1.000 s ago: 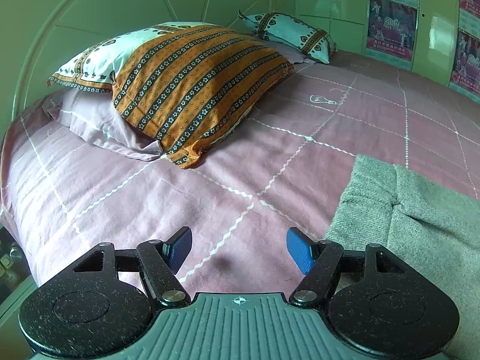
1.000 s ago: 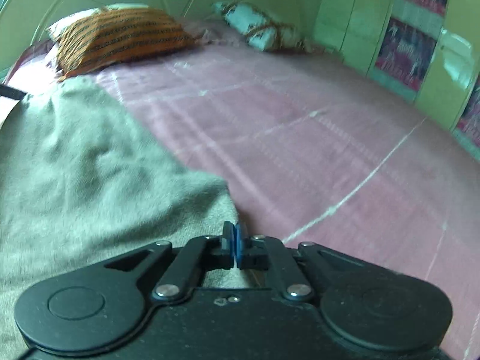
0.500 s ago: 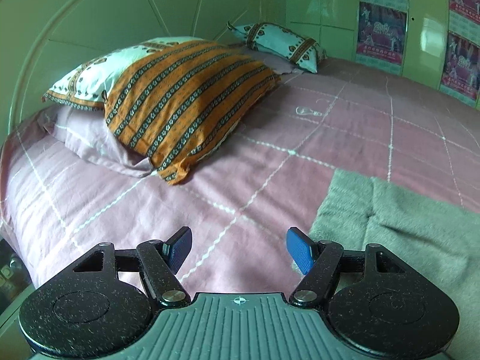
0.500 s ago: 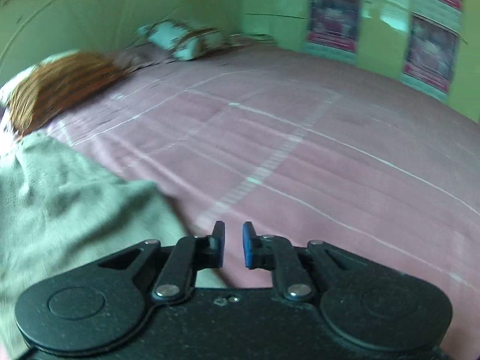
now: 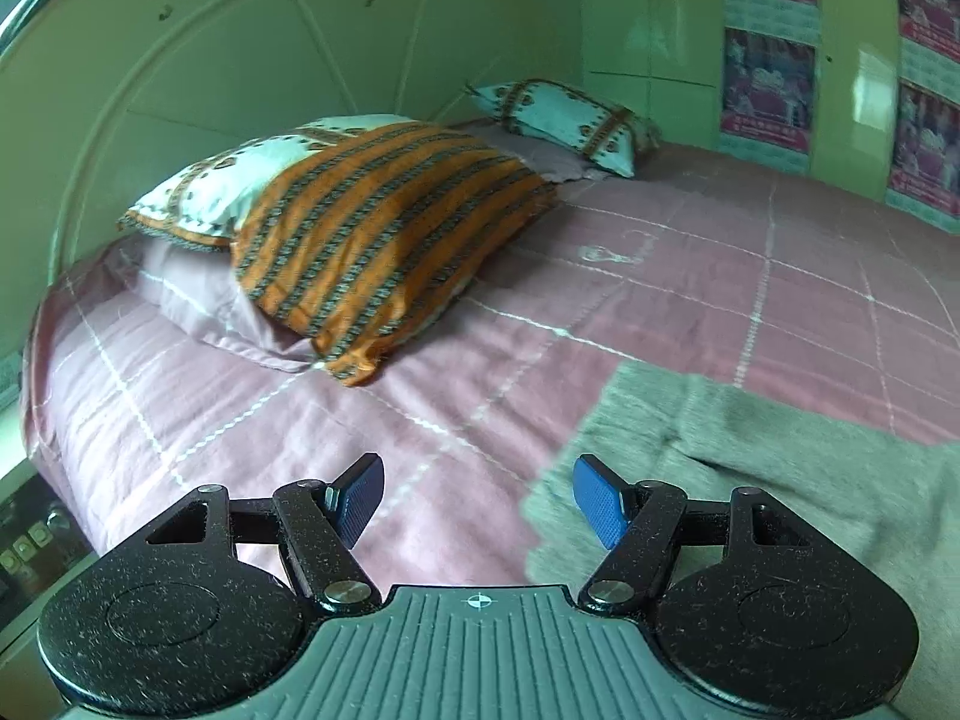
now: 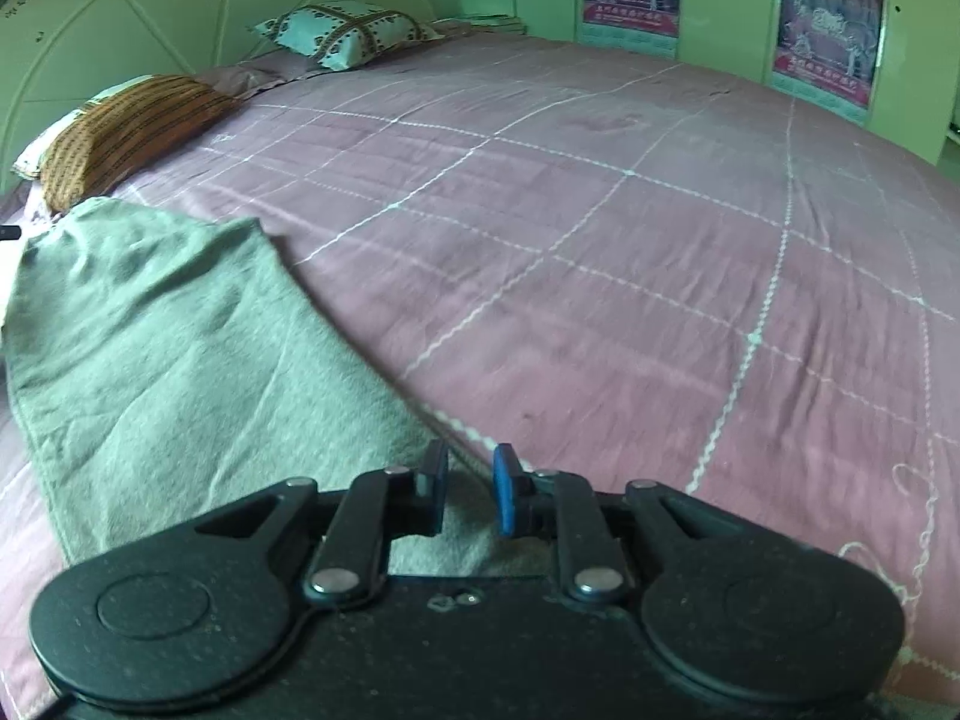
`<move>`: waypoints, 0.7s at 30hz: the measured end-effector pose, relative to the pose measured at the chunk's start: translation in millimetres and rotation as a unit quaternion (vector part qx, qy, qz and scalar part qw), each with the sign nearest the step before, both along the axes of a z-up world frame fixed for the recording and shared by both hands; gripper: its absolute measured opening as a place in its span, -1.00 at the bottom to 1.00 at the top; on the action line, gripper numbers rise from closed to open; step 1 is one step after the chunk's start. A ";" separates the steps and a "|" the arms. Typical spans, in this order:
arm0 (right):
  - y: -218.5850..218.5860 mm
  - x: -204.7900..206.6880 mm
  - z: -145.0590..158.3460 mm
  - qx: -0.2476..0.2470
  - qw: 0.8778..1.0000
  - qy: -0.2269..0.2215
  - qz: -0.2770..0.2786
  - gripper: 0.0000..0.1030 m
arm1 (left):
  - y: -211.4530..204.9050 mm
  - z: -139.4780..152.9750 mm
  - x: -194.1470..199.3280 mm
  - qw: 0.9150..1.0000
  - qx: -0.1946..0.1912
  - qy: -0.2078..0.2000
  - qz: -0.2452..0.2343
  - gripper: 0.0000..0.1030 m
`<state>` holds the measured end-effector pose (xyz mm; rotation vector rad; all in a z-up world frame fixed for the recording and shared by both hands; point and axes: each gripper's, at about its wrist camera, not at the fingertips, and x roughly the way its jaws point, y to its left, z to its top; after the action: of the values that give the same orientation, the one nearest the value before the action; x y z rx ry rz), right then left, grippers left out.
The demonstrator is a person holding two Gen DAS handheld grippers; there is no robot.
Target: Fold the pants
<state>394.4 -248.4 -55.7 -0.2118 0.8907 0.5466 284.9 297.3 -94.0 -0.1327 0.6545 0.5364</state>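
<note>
The grey-green pants (image 6: 180, 348) lie flat on the pink bedspread (image 6: 600, 228), at the left of the right wrist view. They also show at the lower right of the left wrist view (image 5: 780, 456). My left gripper (image 5: 477, 501) is wide open and empty above the bedspread, its right pad at the pants' near edge. My right gripper (image 6: 471, 489) is open with a narrow gap, empty, above the pants' right edge.
An orange striped pillow (image 5: 390, 240) lies on a pale pillow at the head of the bed, with a white patterned pillow (image 5: 564, 120) further back. A green headboard (image 5: 240, 60) and a green wall with posters (image 6: 828, 30) border the bed.
My right gripper has opened from shut, let go of the pants, and swung to look across the bed. My left gripper stayed open and the view shifted slightly.
</note>
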 end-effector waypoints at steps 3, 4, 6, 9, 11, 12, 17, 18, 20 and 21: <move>2.2 -2.3 -10.1 -0.026 1.000 0.004 0.014 -0.80 | -11.8 -3.5 9.0 1.000 -0.005 0.016 -0.014 0.36; 1.6 -3.5 -10.1 -0.024 1.000 0.002 0.013 -0.80 | -15.1 -4.5 10.9 1.000 -0.010 0.017 -0.017 0.36; 0.9 -6.6 -5.9 -0.028 0.999 -0.004 0.014 -0.71 | -21.7 -5.5 12.9 1.000 -0.011 0.018 -0.023 0.36; -0.1 -12.5 -3.7 -0.037 0.999 -0.005 0.032 -0.69 | -27.6 -8.3 15.8 0.999 -0.007 0.025 -0.031 0.36; -1.3 -12.0 -6.3 -0.040 0.998 0.003 0.038 -0.69 | -29.6 -8.8 15.6 0.999 -0.011 0.024 -0.031 0.36; -1.3 -10.8 -7.4 -0.042 0.998 0.006 0.040 -0.69 | -30.0 -8.8 15.8 0.999 -0.012 0.023 -0.031 0.36; 9.6 -6.3 -15.7 -0.066 0.996 0.026 0.058 -0.96 | -34.6 -8.6 15.5 0.999 -0.011 0.027 -0.036 0.36; 15.7 -9.0 -15.7 -0.085 0.994 0.019 0.072 -1.00 | -34.8 -8.7 15.7 0.999 -0.011 0.028 -0.036 0.35; 23.8 -13.5 -12.8 -0.116 0.990 0.000 0.085 -1.00 | -35.4 -9.1 15.8 0.999 -0.012 0.028 -0.037 0.36; 25.4 -14.9 -10.1 -0.130 0.988 -0.016 0.085 -1.00 | -35.5 -9.2 15.9 0.999 -0.014 0.028 -0.038 0.35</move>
<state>379.5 -223.0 -65.8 -0.5357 0.9164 0.5815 300.7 261.8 -103.1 -0.1196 0.7181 0.4600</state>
